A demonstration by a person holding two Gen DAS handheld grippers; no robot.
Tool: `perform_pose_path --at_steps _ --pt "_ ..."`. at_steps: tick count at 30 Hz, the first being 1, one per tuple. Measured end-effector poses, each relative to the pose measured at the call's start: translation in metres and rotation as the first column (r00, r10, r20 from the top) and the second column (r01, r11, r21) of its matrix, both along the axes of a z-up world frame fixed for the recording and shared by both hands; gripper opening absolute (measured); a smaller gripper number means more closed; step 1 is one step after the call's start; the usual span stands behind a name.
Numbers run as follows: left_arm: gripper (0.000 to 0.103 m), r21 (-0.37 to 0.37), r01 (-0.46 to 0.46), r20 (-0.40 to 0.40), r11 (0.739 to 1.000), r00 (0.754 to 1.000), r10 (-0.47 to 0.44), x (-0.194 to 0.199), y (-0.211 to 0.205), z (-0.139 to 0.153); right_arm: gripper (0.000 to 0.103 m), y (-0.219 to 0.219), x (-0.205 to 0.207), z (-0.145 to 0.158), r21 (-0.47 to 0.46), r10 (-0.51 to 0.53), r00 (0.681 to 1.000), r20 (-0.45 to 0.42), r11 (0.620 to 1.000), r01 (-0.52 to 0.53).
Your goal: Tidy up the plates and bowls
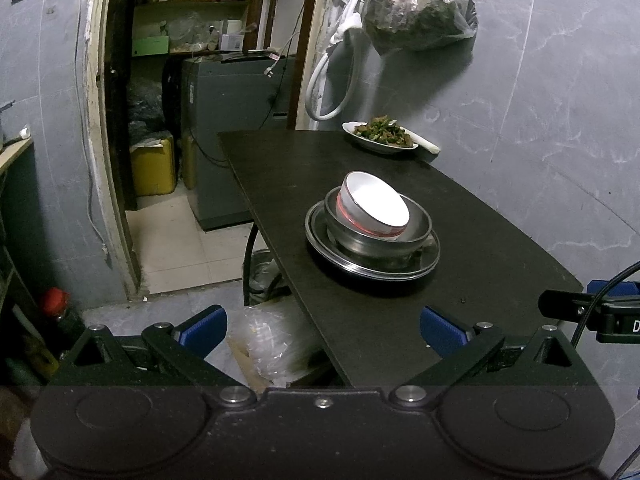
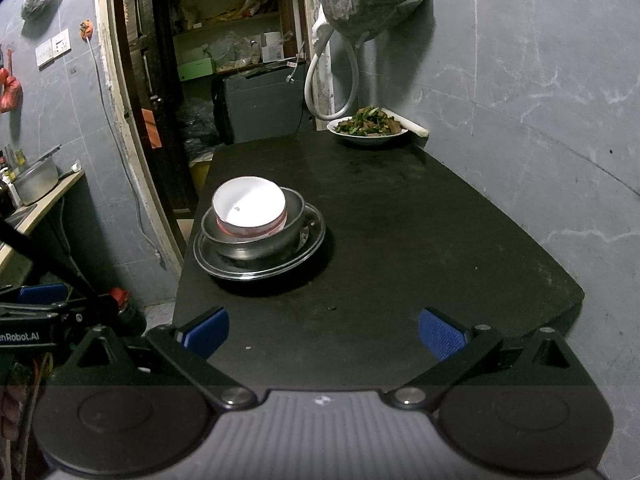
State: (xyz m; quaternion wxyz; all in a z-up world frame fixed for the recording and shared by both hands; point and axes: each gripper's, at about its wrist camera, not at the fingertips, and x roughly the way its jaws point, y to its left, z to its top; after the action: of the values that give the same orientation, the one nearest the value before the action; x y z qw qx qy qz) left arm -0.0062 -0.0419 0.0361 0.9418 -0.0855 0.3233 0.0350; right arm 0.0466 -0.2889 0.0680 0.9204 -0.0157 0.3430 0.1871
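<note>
A white bowl with a red band (image 1: 376, 210) sits tilted inside a steel bowl (image 1: 416, 228), which stands on a steel plate (image 1: 320, 236) on the black table (image 1: 480, 248). The same stack shows in the right wrist view: white bowl (image 2: 249, 204), steel bowl (image 2: 294, 222), steel plate (image 2: 316, 236), table (image 2: 420, 220). My left gripper (image 1: 322, 330) is open and empty, well short of the stack at the table's near-left edge. My right gripper (image 2: 324, 332) is open and empty over the table's near end, with the stack ahead to its left.
A white plate of cooked greens (image 1: 380, 136) stands at the table's far end by the wall; it also shows in the right wrist view (image 2: 366, 128). A doorway with shelves (image 1: 192, 40) and a yellow jug (image 1: 154, 166) lies left. Plastic wrap (image 1: 272, 348) lies on the floor.
</note>
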Motion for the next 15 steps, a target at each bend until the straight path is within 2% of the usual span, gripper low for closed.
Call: perform_pose_path --at_steps 4,9,15 --pt "0.102 0.016 -0.015 0.024 1.000 1.000 0.015 -0.0025 -0.0003 0.0019 0.103 0.0022 0.0008 0.0006 -0.004 0.001 1.000 0.002 1.000 -0.001" --pt "0.102 0.053 -0.046 0.004 0.998 0.999 0.046 0.0017 -0.0008 0.0028 0.103 0.0040 0.0018 0.0012 -0.007 0.004 1.000 0.001 1.000 -0.004" --pt "0.102 0.032 -0.040 0.010 0.999 0.999 0.039 0.0017 0.0002 0.0034 0.103 0.0059 0.0028 0.0018 -0.009 0.006 1.000 -0.003 1.000 -0.006"
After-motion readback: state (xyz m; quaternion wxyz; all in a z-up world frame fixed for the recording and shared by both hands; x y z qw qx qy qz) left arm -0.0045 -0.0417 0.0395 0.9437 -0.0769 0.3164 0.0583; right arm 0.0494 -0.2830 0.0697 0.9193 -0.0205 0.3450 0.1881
